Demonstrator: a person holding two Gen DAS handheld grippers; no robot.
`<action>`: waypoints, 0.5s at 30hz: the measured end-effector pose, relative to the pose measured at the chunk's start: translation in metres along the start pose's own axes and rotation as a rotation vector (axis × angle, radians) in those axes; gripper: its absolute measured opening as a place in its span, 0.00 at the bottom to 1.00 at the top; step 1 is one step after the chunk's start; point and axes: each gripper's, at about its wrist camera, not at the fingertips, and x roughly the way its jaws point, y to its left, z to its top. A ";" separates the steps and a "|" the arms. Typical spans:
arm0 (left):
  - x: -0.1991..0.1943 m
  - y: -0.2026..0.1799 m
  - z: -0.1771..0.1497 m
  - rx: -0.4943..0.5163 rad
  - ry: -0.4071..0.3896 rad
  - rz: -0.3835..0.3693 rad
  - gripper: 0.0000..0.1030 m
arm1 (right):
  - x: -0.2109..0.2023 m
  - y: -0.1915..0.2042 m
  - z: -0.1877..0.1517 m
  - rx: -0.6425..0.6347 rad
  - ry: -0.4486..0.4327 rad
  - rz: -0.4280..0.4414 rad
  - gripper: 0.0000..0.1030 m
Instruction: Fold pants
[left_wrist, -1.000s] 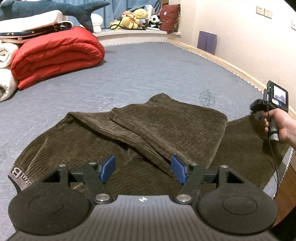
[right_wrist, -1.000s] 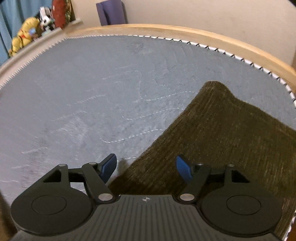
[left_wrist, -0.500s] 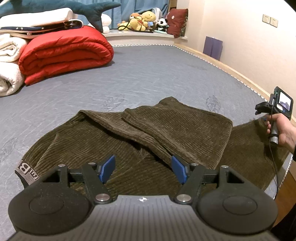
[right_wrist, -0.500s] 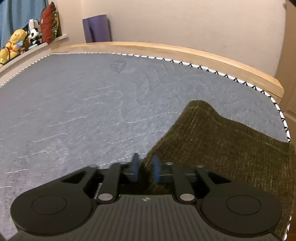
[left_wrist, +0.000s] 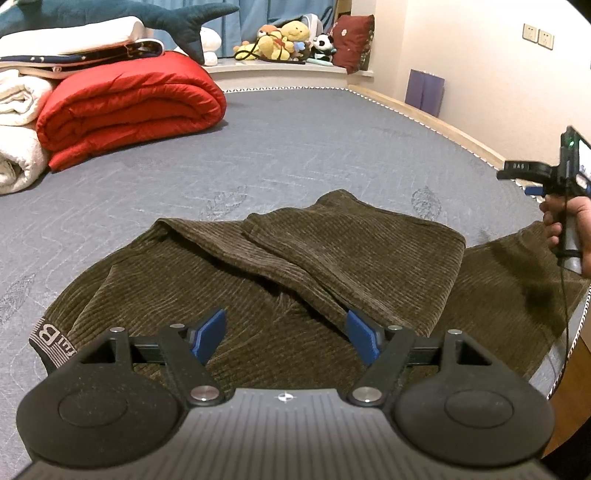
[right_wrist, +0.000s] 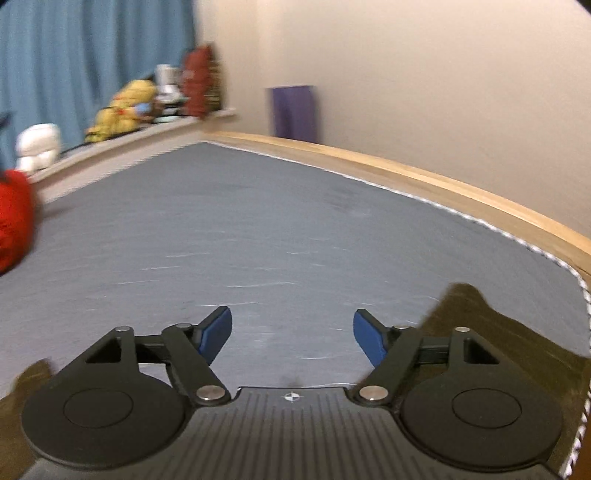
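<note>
Dark olive corduroy pants (left_wrist: 280, 266) lie on the grey mattress (left_wrist: 295, 147), one leg folded over the other, the waistband with a "B" label (left_wrist: 48, 339) at the near left. My left gripper (left_wrist: 286, 338) is open and empty, hovering just above the pants. My right gripper (right_wrist: 291, 338) is open and empty above bare mattress; a corner of the pants (right_wrist: 491, 332) shows at its right. The right gripper also shows in the left wrist view (left_wrist: 532, 173), raised at the far right.
A rolled red quilt (left_wrist: 125, 107) and white bedding (left_wrist: 18, 129) are stacked at the far left. Stuffed toys (left_wrist: 280, 40) sit on the ledge behind. The wooden bed edge (right_wrist: 443, 184) runs along the right.
My right gripper shut on the pants edge, then opened, let go, lifted and swung left. My left gripper rose slightly and stayed open.
</note>
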 end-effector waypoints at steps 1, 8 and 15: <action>0.000 0.000 0.000 -0.002 -0.001 0.001 0.75 | -0.007 0.007 0.002 -0.027 -0.007 0.047 0.74; 0.004 0.002 0.001 -0.018 0.005 0.014 0.76 | -0.054 0.053 0.002 -0.256 -0.060 0.301 0.80; 0.008 0.013 0.005 -0.063 0.003 0.042 0.56 | -0.097 0.099 -0.020 -0.548 -0.135 0.468 0.83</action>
